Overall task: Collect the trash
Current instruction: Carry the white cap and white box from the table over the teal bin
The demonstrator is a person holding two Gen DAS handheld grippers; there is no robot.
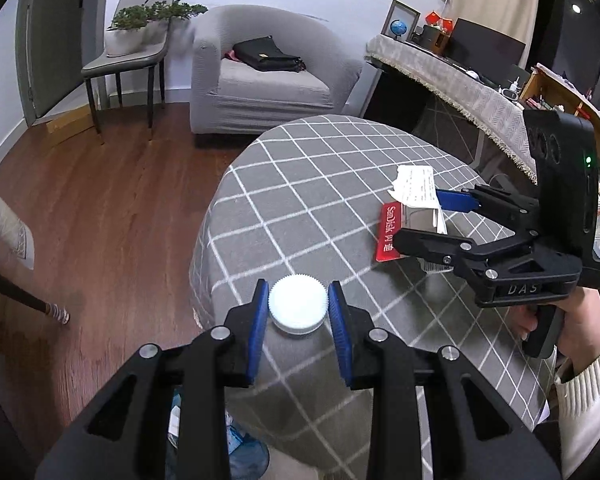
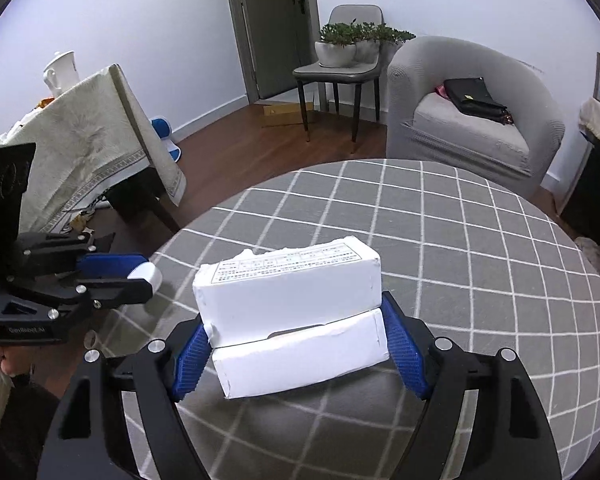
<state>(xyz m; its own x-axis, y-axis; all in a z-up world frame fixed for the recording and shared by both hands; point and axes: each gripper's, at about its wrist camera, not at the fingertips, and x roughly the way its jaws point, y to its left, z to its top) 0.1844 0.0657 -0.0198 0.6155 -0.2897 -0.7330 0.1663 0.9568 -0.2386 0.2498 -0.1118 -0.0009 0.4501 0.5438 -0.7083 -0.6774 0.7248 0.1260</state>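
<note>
My left gripper (image 1: 298, 312) is shut on a white ribbed bottle cap (image 1: 297, 302), held above the near edge of the round table with the grey checked cloth (image 1: 320, 184). It also shows at the left of the right wrist view (image 2: 142, 276), with the cap (image 2: 148, 274) between its blue pads. My right gripper (image 2: 296, 344) is shut on a torn white cardboard box (image 2: 292, 308) with a printed label on top. In the left wrist view the right gripper (image 1: 424, 220) holds this box (image 1: 418, 200), whose red SanDisk side (image 1: 388, 232) faces left.
A grey armchair (image 1: 260, 76) with a black bag (image 1: 268, 54) stands behind the table. A grey chair (image 1: 128, 56) carries potted plants. A cloth-covered desk (image 1: 460, 80) is at the right, another covered table (image 2: 88, 140) at the left. The floor is wood.
</note>
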